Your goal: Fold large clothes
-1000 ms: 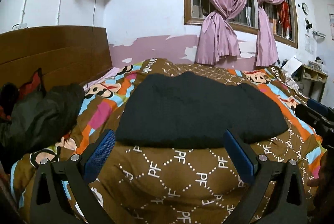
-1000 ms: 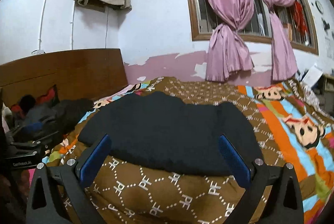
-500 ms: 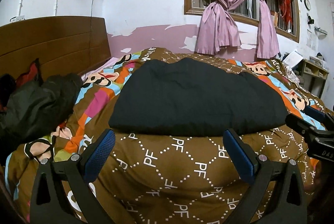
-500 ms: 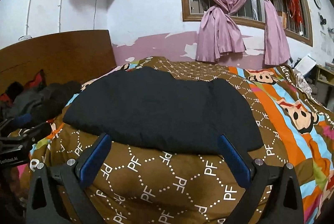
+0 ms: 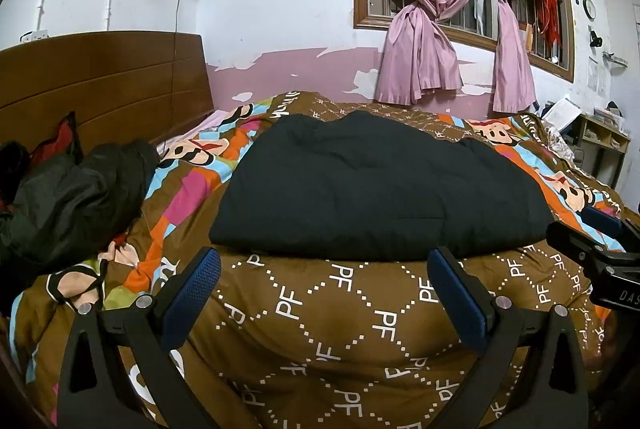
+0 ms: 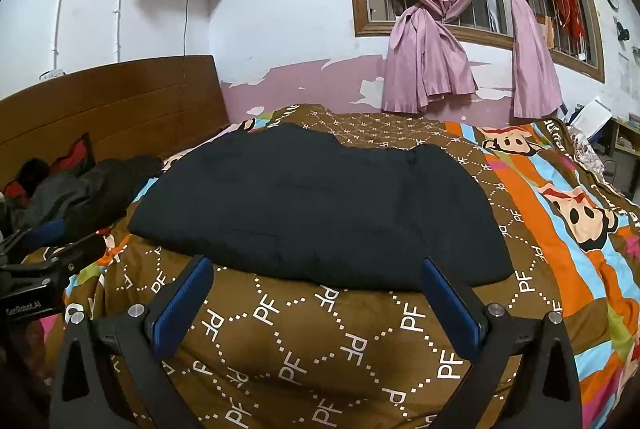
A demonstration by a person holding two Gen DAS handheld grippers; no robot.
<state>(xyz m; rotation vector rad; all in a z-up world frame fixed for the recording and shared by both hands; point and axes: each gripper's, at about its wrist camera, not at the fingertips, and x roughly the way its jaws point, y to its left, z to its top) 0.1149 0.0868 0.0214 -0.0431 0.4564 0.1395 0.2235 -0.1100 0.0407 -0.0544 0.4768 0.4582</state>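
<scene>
Both grippers are being brought lower and closer to the bed than a second ago; the black garment [image 5: 376,189] is filling more of each view. It is lying folded and flat on the patterned quilt [image 5: 340,329], mid-bed, near edge just beyond the fingertips of both tools. Left gripper [image 5: 324,261]: jaws are being held wide, nothing between them, blue pads [image 5: 192,293] hovering over the brown "PF" part of the quilt. Right gripper [image 6: 318,269]: jaws also being held wide, nothing gripped, tips just short of the garment's front edge. Each tool is being picked up at the edge of the other's view. A heap of dark clothes [image 5: 76,197] is lying left of the garment by the wooden headboard [image 5: 104,81], apart from it. Pink curtains [image 5: 424,29] are hanging knotted at the window behind.
</scene>
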